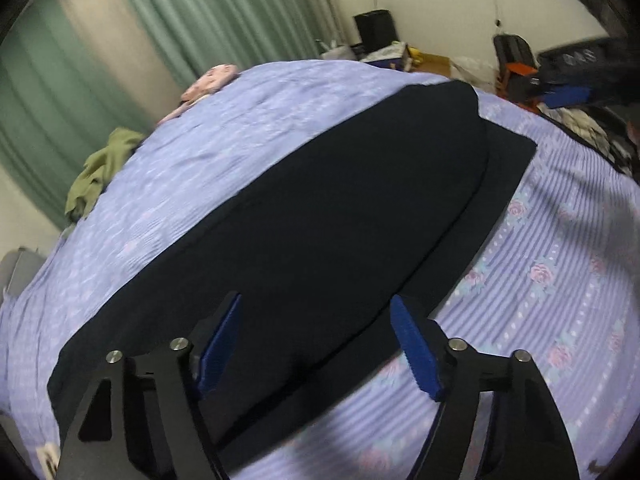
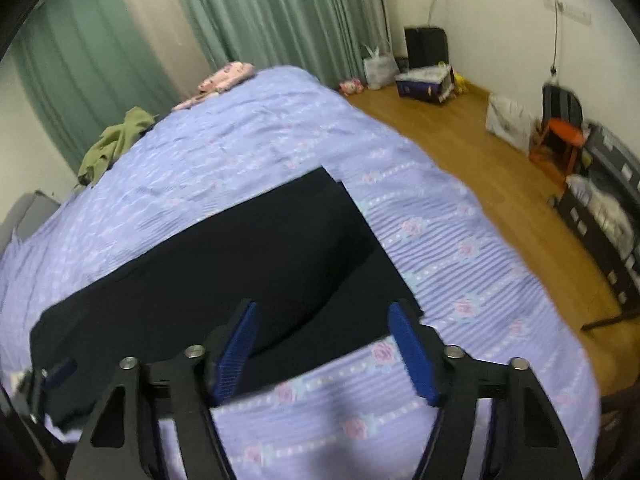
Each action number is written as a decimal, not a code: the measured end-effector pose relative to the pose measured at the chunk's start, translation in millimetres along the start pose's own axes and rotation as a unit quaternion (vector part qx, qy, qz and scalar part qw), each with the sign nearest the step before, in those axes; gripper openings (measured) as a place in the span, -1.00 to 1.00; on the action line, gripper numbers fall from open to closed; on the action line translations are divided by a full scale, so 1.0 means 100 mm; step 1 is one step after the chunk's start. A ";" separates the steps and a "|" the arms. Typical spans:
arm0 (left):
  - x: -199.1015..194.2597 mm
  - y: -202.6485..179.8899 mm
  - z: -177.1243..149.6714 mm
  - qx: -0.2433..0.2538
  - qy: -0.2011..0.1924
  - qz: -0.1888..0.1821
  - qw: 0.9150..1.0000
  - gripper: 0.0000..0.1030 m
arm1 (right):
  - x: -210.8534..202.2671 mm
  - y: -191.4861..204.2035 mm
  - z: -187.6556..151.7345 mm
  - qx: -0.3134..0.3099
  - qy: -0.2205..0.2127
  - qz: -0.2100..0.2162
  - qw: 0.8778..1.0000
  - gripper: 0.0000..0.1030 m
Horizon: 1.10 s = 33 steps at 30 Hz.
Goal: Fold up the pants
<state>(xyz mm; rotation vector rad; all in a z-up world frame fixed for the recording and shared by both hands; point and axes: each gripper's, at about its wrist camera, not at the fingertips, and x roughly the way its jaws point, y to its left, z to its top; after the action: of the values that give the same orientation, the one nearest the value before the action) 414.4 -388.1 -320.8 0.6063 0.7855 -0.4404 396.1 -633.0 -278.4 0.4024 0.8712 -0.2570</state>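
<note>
Tongs on the left [image 1: 316, 344] are seen spread, nothing between the pads, poised over the near edge of the pants [image 1: 304, 208]. These dark pants are laid flat along the bed [image 1: 560, 248], one leg lying over the other. An approach to the near edge is judged to be in hand; next, the fabric would need to be pinched and carried across.

From the right wrist, the right tongs [image 2: 322, 346] are likewise spread and empty, above the pants [image 2: 240, 248] where their hem meets the bed [image 2: 460, 248]. A box [image 2: 424, 84] is seen on the floor, its contents unclear.
</note>
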 end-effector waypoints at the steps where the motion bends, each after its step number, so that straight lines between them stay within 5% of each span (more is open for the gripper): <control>1: 0.08 -0.04 0.01 0.006 0.001 -0.004 1.000 0.38 | 0.09 -0.01 0.01 0.006 0.005 0.003 1.000 0.22; 16: 0.49 -0.37 0.07 0.093 -0.010 -0.019 0.995 0.11 | 0.65 -0.03 -0.02 0.030 0.036 0.014 0.999 0.14; 18: 0.51 -0.33 0.14 0.085 -0.006 -0.021 0.996 -0.27 | 0.71 -0.03 -0.01 0.035 0.038 0.018 0.998 0.14; 25: 0.56 0.09 0.25 -0.046 0.008 -0.034 0.998 -0.24 | 0.82 -0.19 0.07 0.075 0.036 0.032 0.996 0.14; 30: 0.57 0.01 0.21 -0.027 0.018 -0.037 0.999 -0.27 | 1.04 -0.28 0.14 0.093 0.041 0.035 0.994 0.14; 32: 0.59 -0.04 0.20 -0.023 0.025 -0.047 0.998 -0.61 | 1.18 -0.28 0.16 0.102 0.052 0.039 0.993 0.03; 33: 0.59 -0.07 0.20 -0.019 0.030 -0.050 0.998 -0.69 | 1.21 -0.26 0.17 0.097 0.053 0.035 0.993 -0.19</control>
<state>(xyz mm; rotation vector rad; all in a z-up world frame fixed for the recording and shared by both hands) 458.3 -414.2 -356.9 0.5490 0.8832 -0.4993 473.1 -671.0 -369.8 0.6316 0.9384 -0.2590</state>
